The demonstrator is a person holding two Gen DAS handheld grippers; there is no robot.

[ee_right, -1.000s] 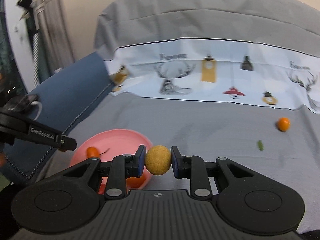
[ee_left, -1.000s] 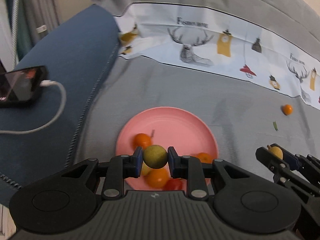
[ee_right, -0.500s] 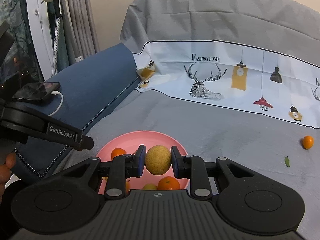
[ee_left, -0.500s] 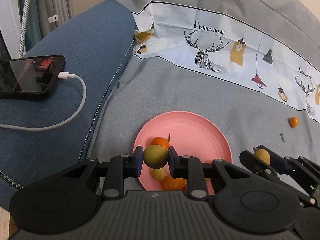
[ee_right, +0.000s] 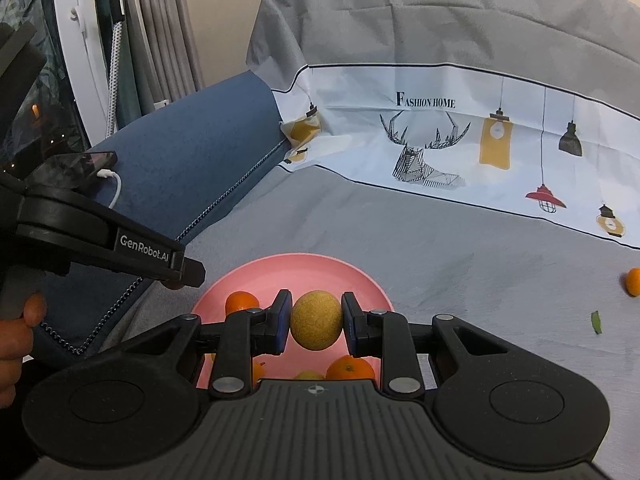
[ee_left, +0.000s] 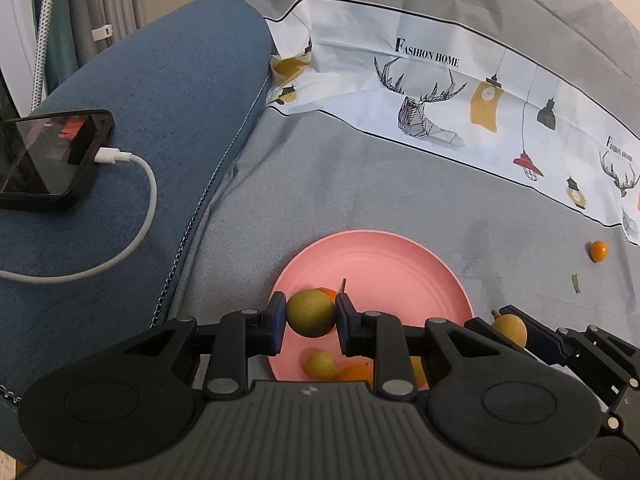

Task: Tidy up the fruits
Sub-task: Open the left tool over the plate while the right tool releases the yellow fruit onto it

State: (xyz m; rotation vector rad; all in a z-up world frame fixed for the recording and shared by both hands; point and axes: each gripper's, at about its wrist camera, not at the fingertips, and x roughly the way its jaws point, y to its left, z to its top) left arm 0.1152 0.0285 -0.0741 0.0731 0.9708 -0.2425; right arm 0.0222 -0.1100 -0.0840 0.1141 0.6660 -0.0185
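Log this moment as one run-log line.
left tongs: shut on green-yellow fruit | right tongs: shut on yellow fruit | both over pink plate | stray orange on grey cloth

Pink plate [ee_left: 400, 258] with small oranges [ee_right: 241, 302] – two yellow-green round fruits [ee_left: 311, 313] [ee_right: 316, 320] above it, clamped.

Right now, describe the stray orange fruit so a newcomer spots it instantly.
Start at the pink plate on the grey cover. Look right, toward the printed white band. The small orange fruit lies alone there, the only fruit off the plate and ungripped.
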